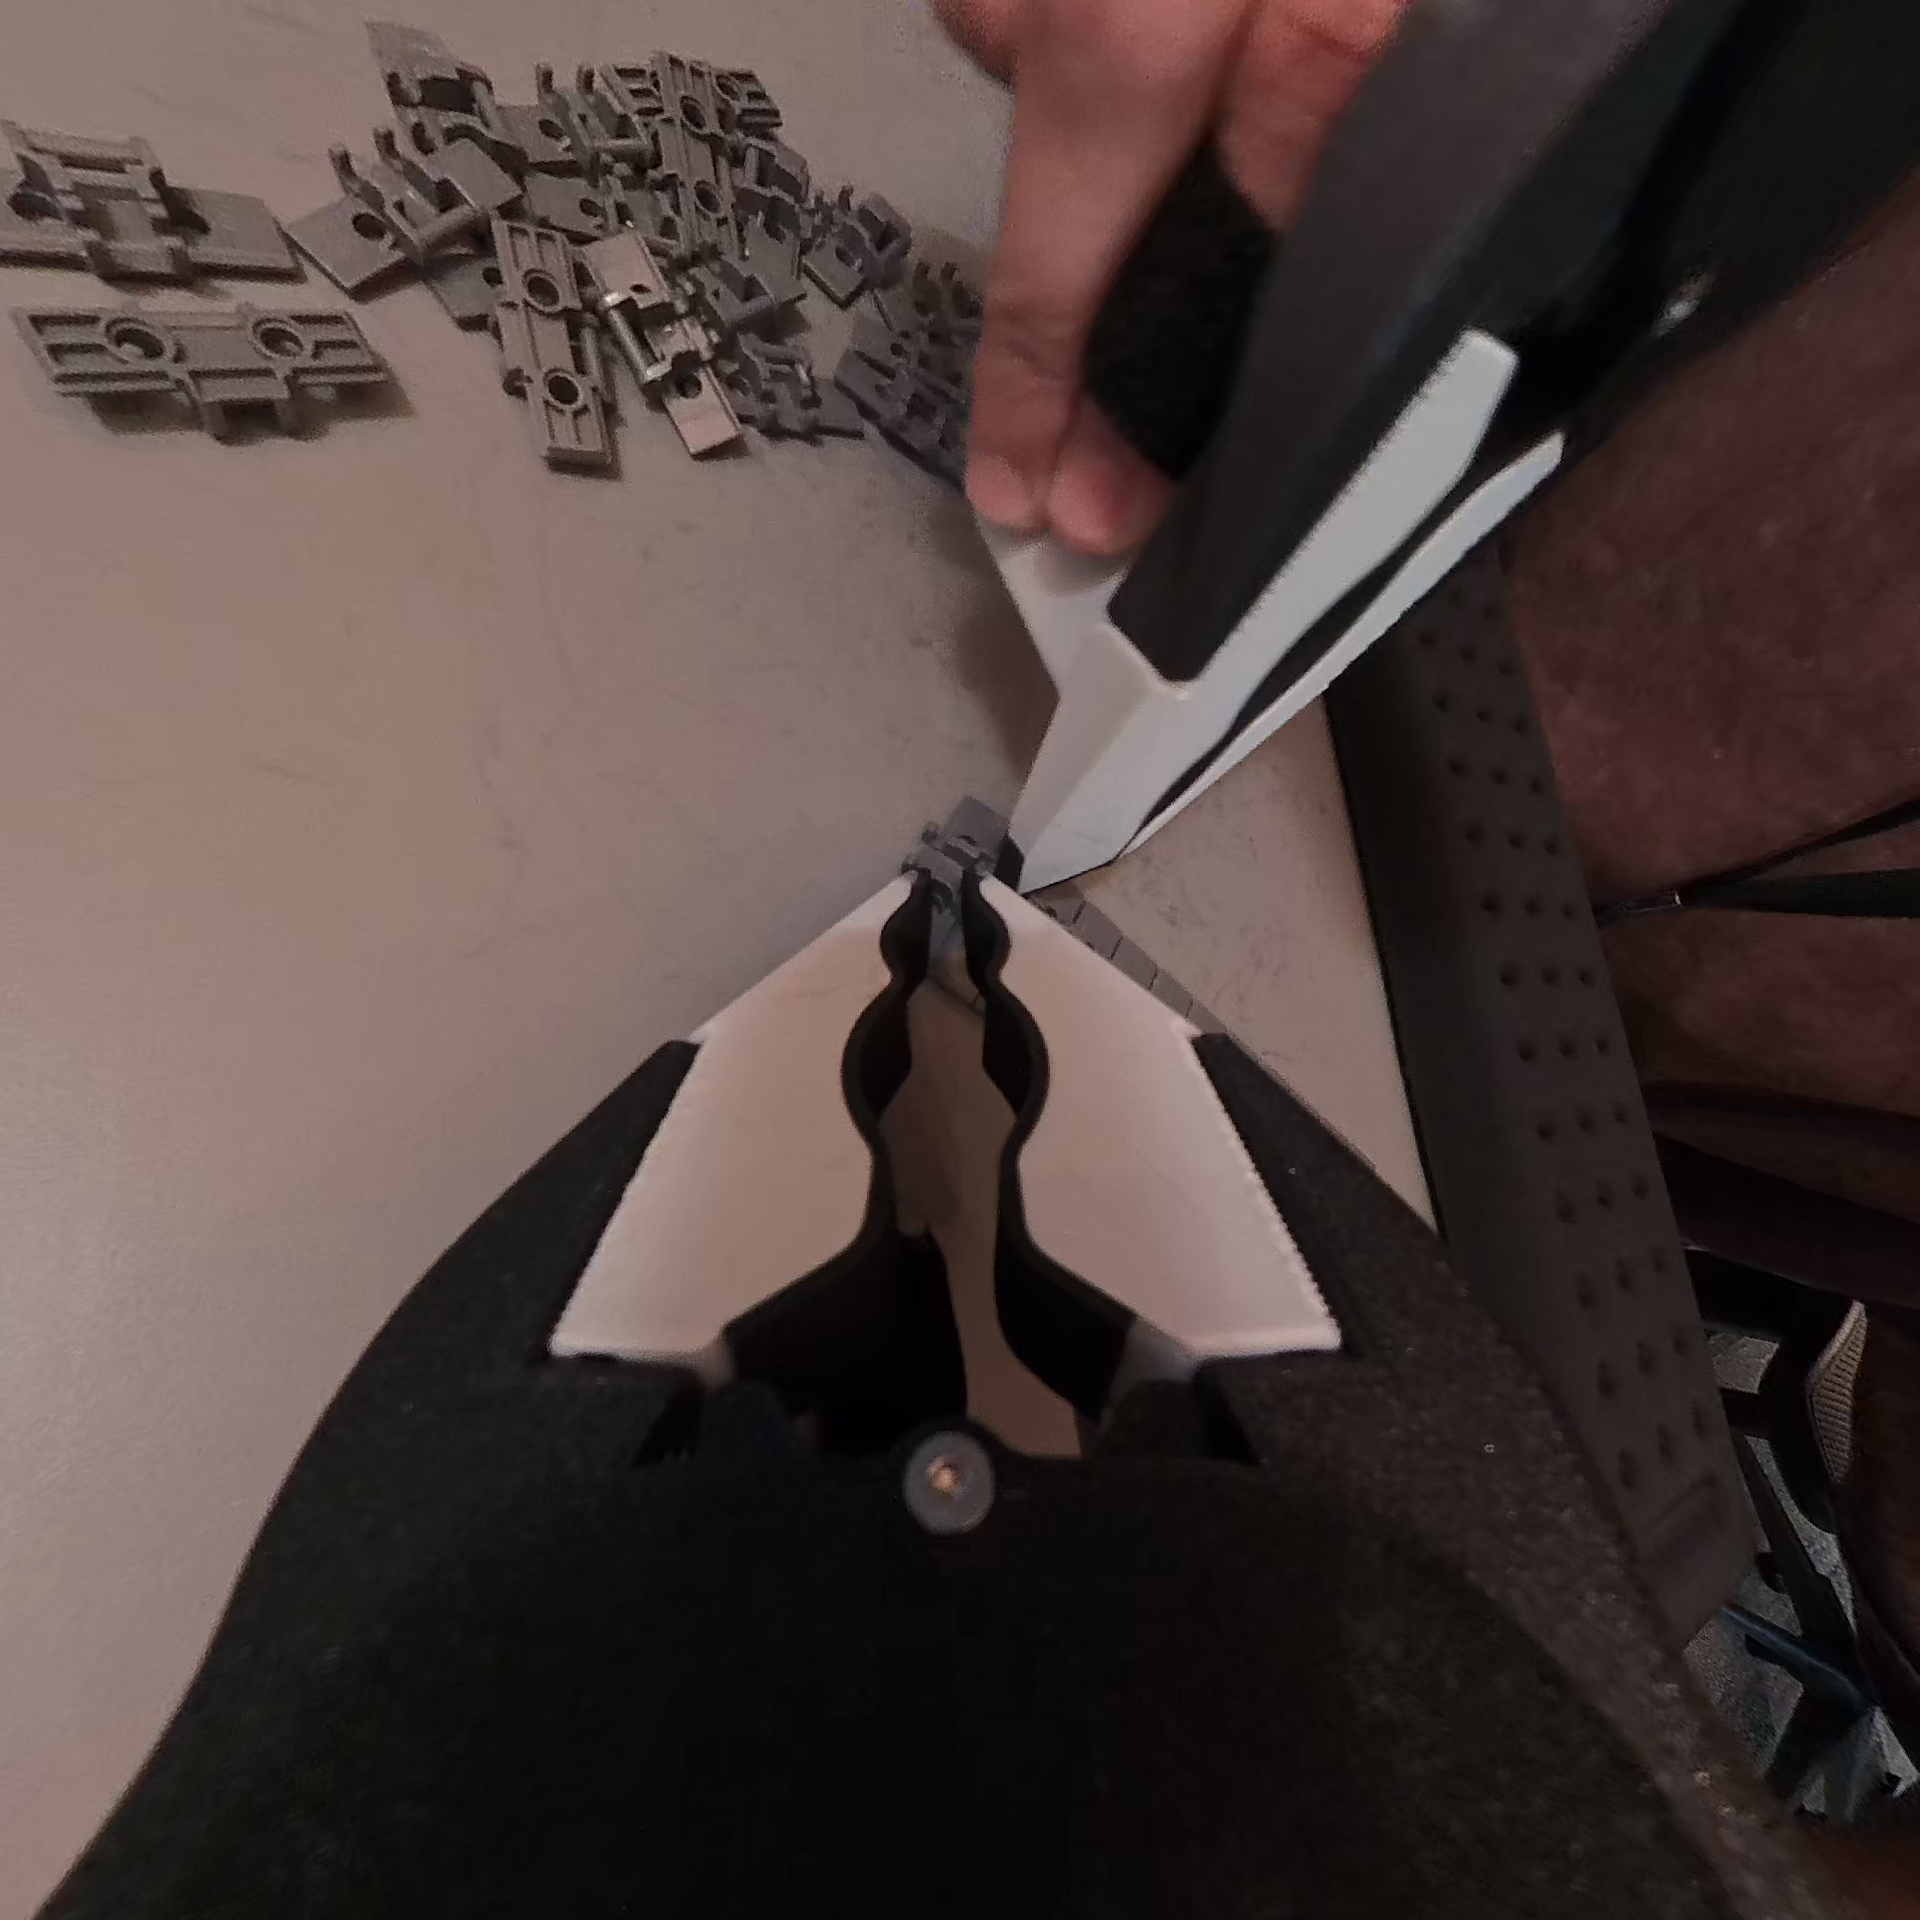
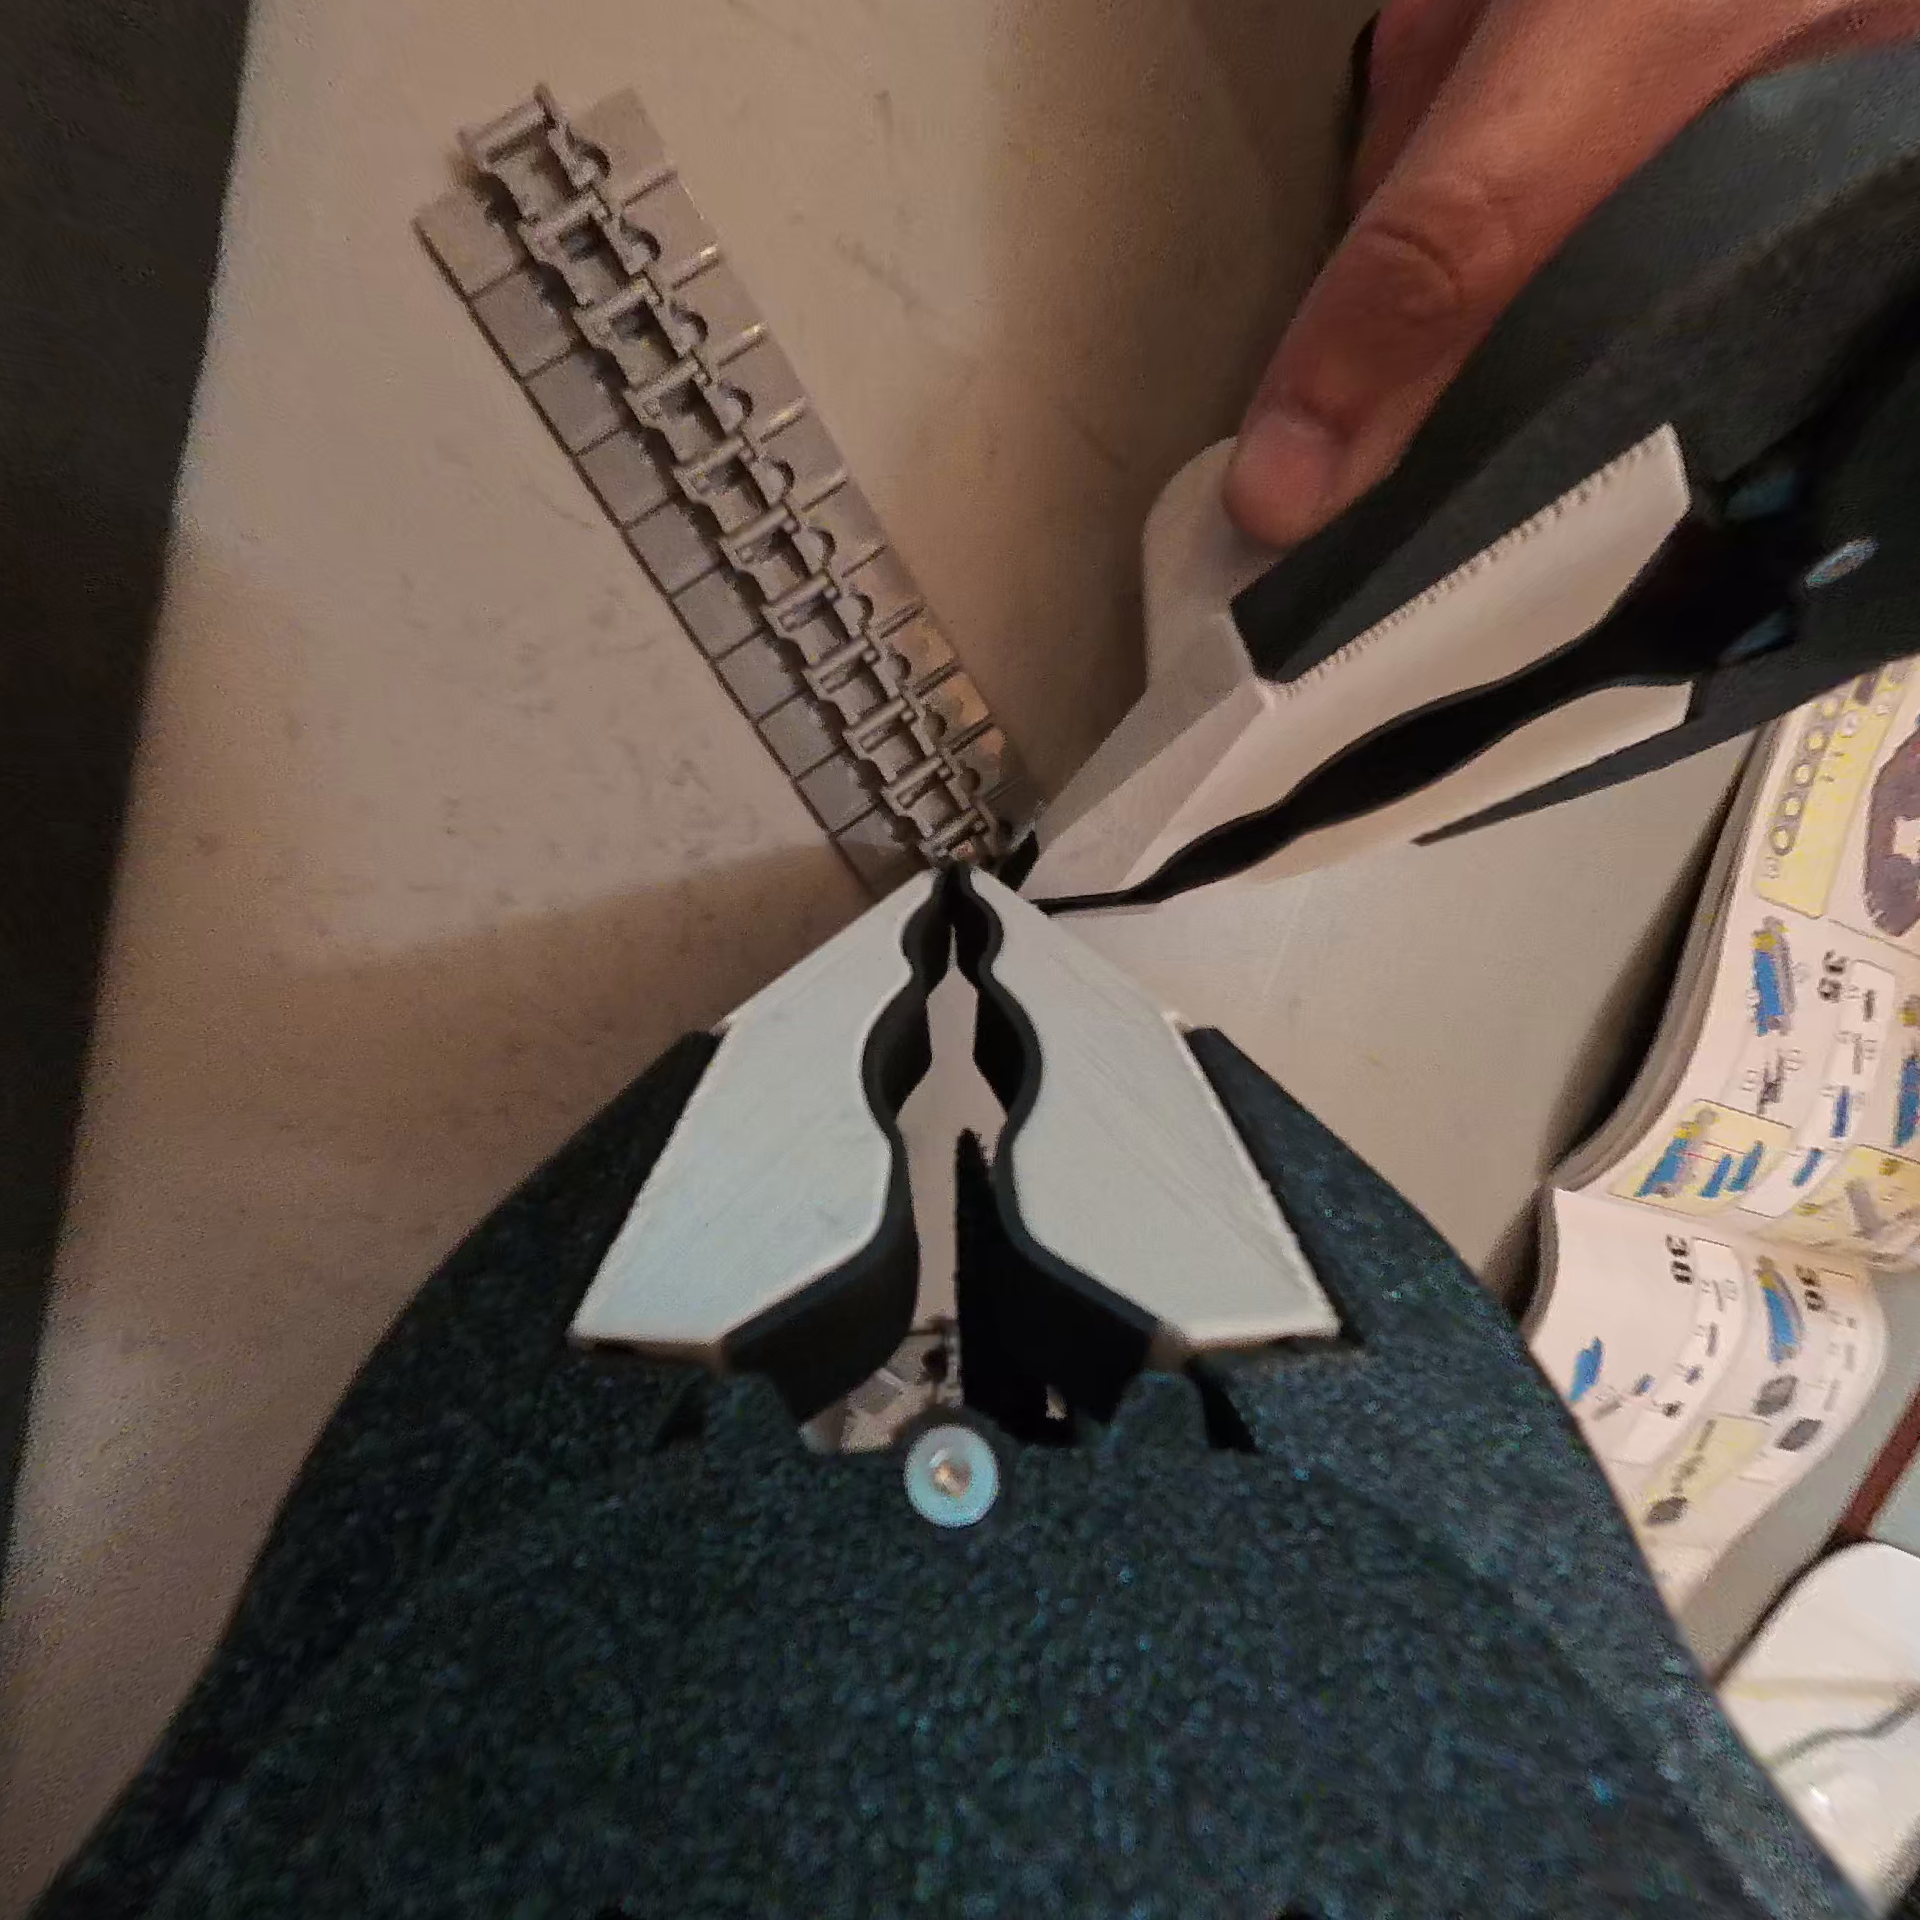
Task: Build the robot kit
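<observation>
A long grey strip of linked track pieces (image 2: 717,499) is lying flat on the beige tabletop (image 2: 364,727), running in the right wrist view from the upper left of the frame down to its centre. Both tools are meeting at that near end, seemingly so one can steady it while the other works on the end link.

The right gripper (image 2: 954,891) is sitting nearly closed with its tips against the last link; whether it is actually pinching plastic is not clear. In the left wrist view, the left gripper (image 1: 943,896) is clamping a small grey link piece (image 1: 961,847) at frame centre, jaws almost together.

A heap of loose grey links (image 1: 644,281) is waiting at that view's upper left. A picture-filled instruction booklet (image 2: 1756,1039) is lying open at the right edge of the right wrist view.
</observation>
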`<state>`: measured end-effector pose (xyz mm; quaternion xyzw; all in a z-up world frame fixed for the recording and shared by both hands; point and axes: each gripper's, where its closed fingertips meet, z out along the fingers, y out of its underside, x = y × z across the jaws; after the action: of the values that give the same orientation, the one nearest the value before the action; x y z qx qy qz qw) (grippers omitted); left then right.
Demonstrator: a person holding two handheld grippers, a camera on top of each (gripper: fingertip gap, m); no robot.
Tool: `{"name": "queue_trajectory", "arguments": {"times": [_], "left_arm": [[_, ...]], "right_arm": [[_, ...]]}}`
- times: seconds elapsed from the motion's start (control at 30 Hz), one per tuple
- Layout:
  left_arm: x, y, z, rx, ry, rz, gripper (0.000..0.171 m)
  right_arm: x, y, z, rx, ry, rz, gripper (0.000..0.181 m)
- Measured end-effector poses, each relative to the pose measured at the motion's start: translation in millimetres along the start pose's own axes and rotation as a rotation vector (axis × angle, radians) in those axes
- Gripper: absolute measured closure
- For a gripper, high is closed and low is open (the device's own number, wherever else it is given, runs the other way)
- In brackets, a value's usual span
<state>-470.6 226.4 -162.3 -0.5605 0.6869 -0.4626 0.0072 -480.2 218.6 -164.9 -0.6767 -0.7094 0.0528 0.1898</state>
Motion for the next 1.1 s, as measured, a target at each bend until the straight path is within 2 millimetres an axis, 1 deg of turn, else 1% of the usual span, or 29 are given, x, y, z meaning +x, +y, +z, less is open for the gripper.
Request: {"name": "queue_trajectory", "arguments": {"times": [0.07, 0.13, 0.2, 0.4, 0.47, 0.57, 0.67, 0.77, 0.97, 1.1], "left_arm": [[0, 0, 0, 0.0, 0.0, 0.001, 0.166], [0, 0, 0, 0.0, 0.002, -0.002, 0.166], [0, 0, 0, 0.0, 0.004, -0.003, 0.166], [0, 0, 0, 0.001, 0.008, -0.006, 0.166], [1, 0, 0, -0.001, 0.012, -0.006, 0.166], [1, 0, 1, -0.001, 0.01, -0.003, 0.166], [1, 0, 1, -0.001, 0.01, -0.004, 0.166], [1, 0, 1, 0.001, 0.003, -0.004, 0.166], [1, 0, 2, -0.007, -0.015, -0.015, 0.167], [0, -1, 4, -0.004, -0.022, -0.008, 0.168]], "right_arm": [[-4, -1, -2, -0.013, -0.009, -0.015, 0.181], [-2, -5, -3, 0.015, -0.004, 0.001, 0.181], [1, 0, -1, -0.013, 0.011, -0.003, 0.181], [5, 4, -6, -0.028, 0.018, 0.008, 0.181], [2, 3, -2, -0.024, 0.005, 0.001, 0.181], [2, 3, -2, -0.033, -0.002, 0.013, 0.181], [2, 4, -2, -0.062, 0.006, 0.01, 0.181], [2, 4, -1, -0.093, -0.01, 0.052, 0.181], [2, 4, -1, -0.141, -0.02, 0.082, 0.181], [1, 5, 1, -0.209, -0.033, 0.071, 0.181]]}}
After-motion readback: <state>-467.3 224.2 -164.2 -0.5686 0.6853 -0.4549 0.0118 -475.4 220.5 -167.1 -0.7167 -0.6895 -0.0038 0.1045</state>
